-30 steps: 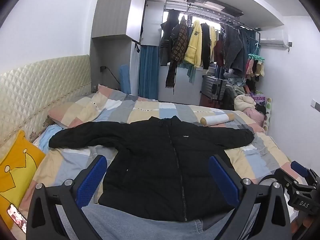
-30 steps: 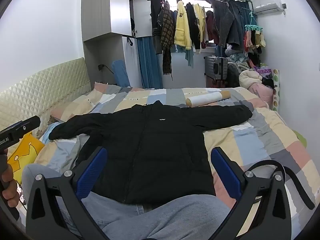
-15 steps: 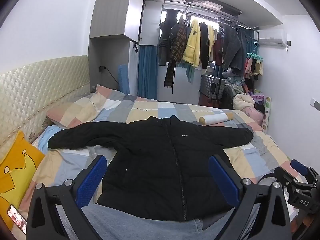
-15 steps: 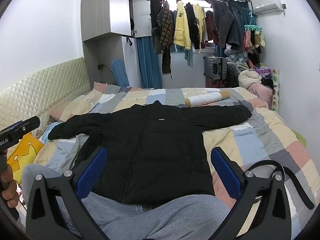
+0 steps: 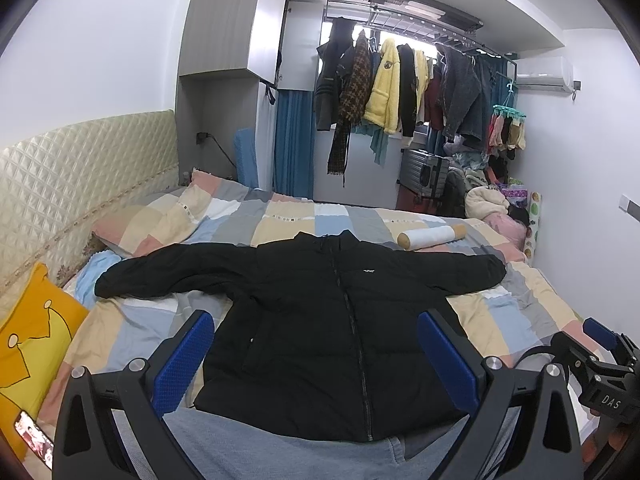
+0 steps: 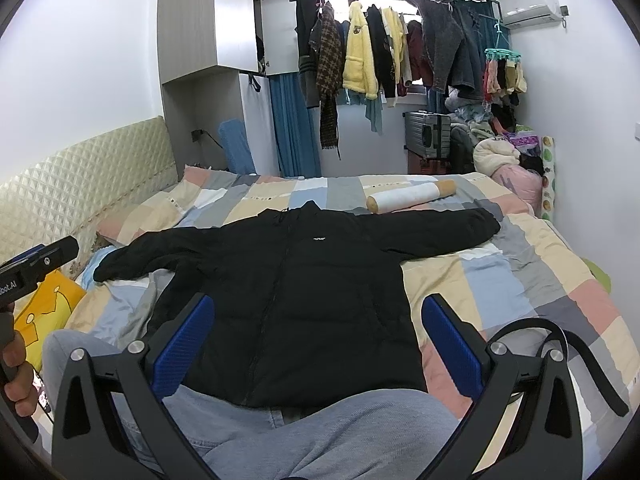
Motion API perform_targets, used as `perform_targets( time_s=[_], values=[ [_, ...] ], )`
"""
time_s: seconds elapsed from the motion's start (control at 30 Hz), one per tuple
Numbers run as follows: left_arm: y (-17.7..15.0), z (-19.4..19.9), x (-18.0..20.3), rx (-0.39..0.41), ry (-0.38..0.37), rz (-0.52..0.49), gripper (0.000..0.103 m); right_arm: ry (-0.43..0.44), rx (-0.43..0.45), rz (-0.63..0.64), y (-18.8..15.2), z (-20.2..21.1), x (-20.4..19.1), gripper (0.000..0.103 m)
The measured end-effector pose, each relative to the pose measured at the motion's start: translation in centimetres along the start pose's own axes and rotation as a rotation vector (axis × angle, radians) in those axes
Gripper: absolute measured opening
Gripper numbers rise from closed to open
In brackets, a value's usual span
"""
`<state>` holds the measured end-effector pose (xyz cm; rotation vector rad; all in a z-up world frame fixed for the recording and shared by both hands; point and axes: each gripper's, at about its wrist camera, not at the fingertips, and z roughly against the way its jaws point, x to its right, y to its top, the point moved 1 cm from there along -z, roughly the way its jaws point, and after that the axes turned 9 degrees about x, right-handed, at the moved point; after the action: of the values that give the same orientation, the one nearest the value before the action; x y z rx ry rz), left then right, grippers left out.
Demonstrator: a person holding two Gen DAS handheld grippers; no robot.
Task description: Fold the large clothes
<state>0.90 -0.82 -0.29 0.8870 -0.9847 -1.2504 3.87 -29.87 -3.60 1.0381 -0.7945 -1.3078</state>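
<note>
A black puffer jacket (image 5: 320, 320) lies flat, front up and zipped, on the checkered bed (image 5: 500, 320), sleeves spread to both sides, hem toward me. It also shows in the right wrist view (image 6: 296, 300). My left gripper (image 5: 316, 360) is open and empty, held above the jacket's hem. My right gripper (image 6: 316, 344) is open and empty, also above the hem. The right gripper's body (image 5: 600, 368) shows at the right edge of the left wrist view; the left gripper's body (image 6: 36, 264) shows at the left edge of the right wrist view.
My knees in grey jeans (image 6: 320, 432) are at the near bed edge. A white roll (image 5: 432, 236) lies behind the jacket. A yellow pillow (image 5: 32, 328) and a phone (image 5: 34, 440) are at left. A padded headboard (image 5: 60, 184) stands left; hanging clothes (image 5: 400, 88) and a suitcase (image 5: 424, 172) stand beyond.
Both views have shifted only slightly; the jacket lies as before and both grippers stay open.
</note>
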Motion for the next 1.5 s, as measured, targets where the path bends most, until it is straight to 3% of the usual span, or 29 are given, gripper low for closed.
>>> perform_targets(
  time_s=[1.5],
  values=[
    [-0.1,0.0,0.0,-0.003,-0.016,-0.019,0.102,-0.022,-0.016,-0.01,0.0,0.3,0.2,0.103]
  ],
)
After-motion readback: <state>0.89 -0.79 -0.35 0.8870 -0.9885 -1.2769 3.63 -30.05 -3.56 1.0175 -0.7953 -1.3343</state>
